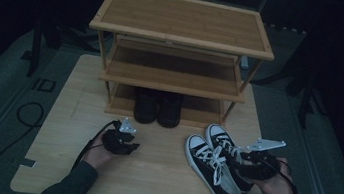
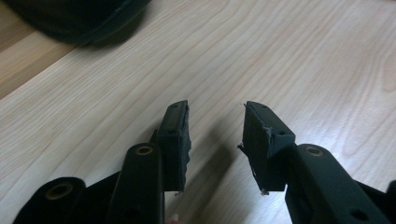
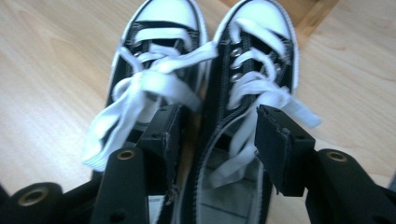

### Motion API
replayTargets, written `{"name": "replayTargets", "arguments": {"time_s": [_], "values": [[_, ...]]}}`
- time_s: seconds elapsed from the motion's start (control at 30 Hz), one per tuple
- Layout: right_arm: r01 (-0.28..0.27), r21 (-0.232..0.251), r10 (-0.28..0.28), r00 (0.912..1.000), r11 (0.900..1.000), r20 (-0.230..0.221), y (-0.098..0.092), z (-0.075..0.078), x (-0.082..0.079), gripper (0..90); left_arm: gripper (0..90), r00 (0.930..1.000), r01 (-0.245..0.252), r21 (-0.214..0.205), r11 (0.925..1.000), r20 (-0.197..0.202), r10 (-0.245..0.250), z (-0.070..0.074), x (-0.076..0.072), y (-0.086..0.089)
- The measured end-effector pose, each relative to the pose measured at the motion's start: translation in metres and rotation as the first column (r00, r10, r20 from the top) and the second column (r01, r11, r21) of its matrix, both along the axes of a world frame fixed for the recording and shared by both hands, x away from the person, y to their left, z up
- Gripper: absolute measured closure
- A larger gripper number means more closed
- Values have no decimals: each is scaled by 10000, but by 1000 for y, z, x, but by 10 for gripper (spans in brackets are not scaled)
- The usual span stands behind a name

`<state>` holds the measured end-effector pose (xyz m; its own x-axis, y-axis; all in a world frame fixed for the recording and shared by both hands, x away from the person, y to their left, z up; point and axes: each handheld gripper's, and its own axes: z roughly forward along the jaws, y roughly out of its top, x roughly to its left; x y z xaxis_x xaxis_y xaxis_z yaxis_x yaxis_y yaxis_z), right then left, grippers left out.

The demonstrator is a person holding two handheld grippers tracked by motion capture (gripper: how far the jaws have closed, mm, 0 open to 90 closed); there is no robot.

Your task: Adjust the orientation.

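A pair of black canvas sneakers point(image 1: 216, 166) with white toe caps and white laces lies side by side on the worktop point(image 1: 160, 171), at its right front, toes pointing toward the wooden shoe rack point(image 1: 178, 52). A second pair, plain black shoes point(image 1: 158, 108), already sits on the rack's bottom shelf.

The right gripper point(image 1: 252, 164) hovers at the heel end of the sneakers. In the right gripper view its jaws stand apart, one over the inner wall between the two shoes and the other over the opening of the right-hand shoe point(image 3: 252, 93); the pads do not look pressed on anything, so it holds nothing yet. The left gripper point(image 1: 121, 141) sits over bare worktop in front of the rack, jaws parted and empty, as the left gripper view shows.

These sneakers should be light, with soft canvas sides that fold under a pinch and stiffer rubber soles and toe caps. The loose laces point(image 3: 140, 88) are floppy and could snag or get trapped between the pads. The best hold is probably the collar wall near the heel, or both inner walls pinched together to lift the pair at once; gripped there, the toes will likely droop a little.
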<state>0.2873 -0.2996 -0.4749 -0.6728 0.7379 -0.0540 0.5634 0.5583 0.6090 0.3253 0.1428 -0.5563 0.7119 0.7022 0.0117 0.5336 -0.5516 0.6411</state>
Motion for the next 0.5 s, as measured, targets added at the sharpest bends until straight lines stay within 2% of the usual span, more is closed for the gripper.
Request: {"name": "replayTargets", "arguments": {"time_s": [0.2,0.33,0.5], "values": [[-86,-72,84,9994,9999,-340,6,-12,-5,408,607,9996,-271,-154,9995,-3,271,-1,2,9],[140,-132,-147,9985,9998,-528,7,-20,-4,383,605,9995,-327,-174,9993,-54,326,-3,3,12],[137,-432,-167,9974,9990,-704,10,-28,0,473,603,9991,-421,-189,9989,-102,419,-5,3,15]]}}
